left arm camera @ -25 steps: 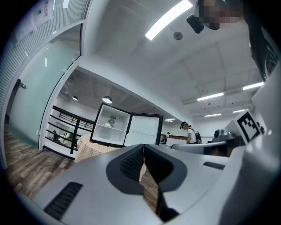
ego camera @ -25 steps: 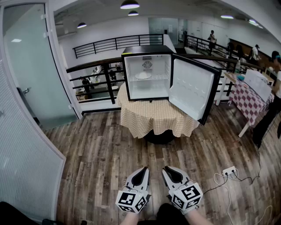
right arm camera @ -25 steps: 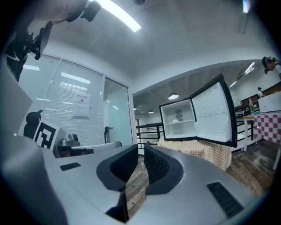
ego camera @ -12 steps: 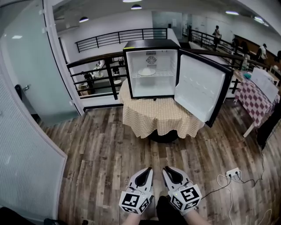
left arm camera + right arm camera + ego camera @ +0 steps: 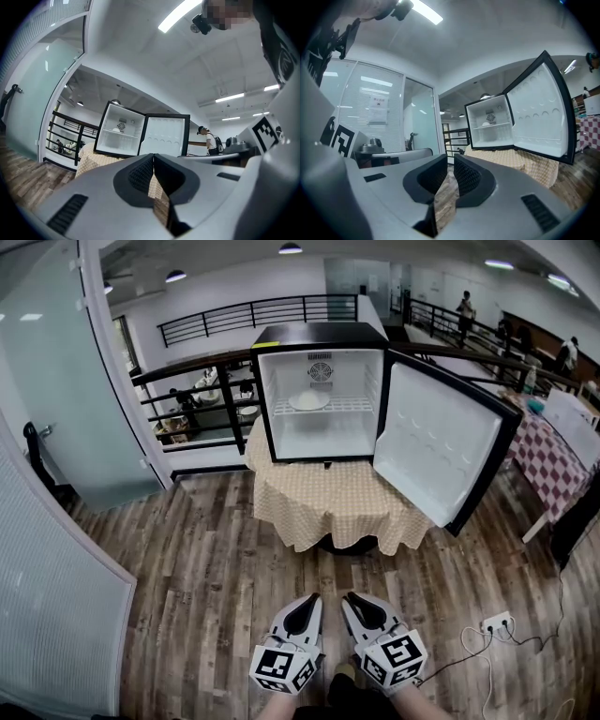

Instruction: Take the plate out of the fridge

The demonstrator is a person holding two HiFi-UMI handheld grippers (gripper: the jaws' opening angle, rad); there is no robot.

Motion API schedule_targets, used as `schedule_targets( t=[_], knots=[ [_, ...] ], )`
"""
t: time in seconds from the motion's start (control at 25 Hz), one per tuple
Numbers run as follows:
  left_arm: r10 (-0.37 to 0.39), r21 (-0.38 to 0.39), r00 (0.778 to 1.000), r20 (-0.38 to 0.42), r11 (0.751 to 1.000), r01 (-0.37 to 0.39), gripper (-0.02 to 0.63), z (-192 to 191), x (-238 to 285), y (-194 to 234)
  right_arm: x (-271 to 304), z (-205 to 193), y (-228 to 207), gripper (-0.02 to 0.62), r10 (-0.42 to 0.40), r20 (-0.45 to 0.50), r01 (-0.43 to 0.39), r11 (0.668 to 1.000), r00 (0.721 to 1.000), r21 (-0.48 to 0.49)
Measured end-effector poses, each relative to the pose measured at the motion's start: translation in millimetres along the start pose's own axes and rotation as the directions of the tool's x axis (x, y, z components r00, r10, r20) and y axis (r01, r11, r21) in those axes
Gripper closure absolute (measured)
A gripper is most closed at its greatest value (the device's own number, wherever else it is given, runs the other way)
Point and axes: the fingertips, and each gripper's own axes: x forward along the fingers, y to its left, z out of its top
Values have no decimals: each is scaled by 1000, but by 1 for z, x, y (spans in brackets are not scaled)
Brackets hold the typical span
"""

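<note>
Head view leaves the plate (image 5: 309,401) small and pale; we cannot tell whether anything lies on it. It sits on the wire shelf (image 5: 354,407) inside the fridge (image 5: 319,335). A checked cloth (image 5: 328,498) hides most of whatever the fridge stands on. We count one plate, one shelf, one door (image 5: 441,442) swung open and two grippers. The left gripper (image 5: 313,598) has its jaws pressed together on nothing. The right gripper (image 5: 349,597) shows only a sliver of gap and is also empty. Both are well apart from the fridge.
</note>
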Motion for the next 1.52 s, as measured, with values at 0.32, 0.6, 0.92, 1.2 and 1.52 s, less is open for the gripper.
schedule_targets(
  t=[0.32,0.6,0.92,1.2,1.52],
  knots=[
    [14,-6,1000,-4,1000,-14,597,5,54,22,41,12,-35,535,58,-19,-58,998,998,-23],
    [23,2,1000,17,1000,-23,597,12,97,32,67,21,-57,535,128,-40,-130,990,991,-49],
    [36,14,999,4,999,-36,597,8,112,35,76,12,-73,535,143,-61,-145,989,988,-20],
    [56,6,998,-8,998,-56,597,5,121,46,91,9,-76,535,167,-74,-167,986,983,-3],
    [33,9,999,1,999,-33,597,12,162,77,135,17,-103,535,142,-76,-142,990,987,2]
  ],
)
